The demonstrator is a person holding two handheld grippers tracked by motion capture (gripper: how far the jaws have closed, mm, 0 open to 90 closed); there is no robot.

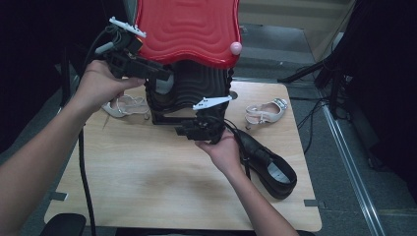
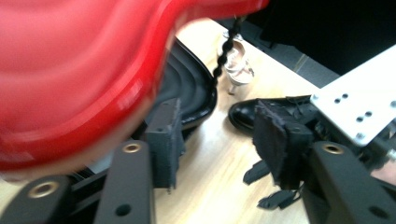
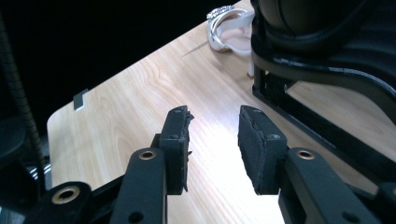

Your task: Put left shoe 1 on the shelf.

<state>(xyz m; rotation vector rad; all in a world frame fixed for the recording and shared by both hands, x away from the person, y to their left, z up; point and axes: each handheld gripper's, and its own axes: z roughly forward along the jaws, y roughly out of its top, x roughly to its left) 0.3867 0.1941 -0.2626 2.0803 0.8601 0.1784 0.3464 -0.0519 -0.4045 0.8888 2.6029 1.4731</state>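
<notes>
A glossy black leather lace-up shoe point(image 1: 270, 167) lay on the pale wooden counter point(image 1: 147, 187) just beside the right hand point(image 1: 223, 150); the right gripper point(image 1: 183, 132) hovered with jaws partly apart and empty before the black ribbed stand point(image 1: 196, 86); farther off, the left gripper point(image 1: 164, 76) sat under the stand's glossy red wavy plastic lid point(image 1: 187, 29), jaws spread, gripping nothing; two white strappy sandals point(image 1: 265, 112) lay beyond.

Wooden table point(image 1: 147, 187), grey floor point(image 1: 334, 162), dark surroundings.
</notes>
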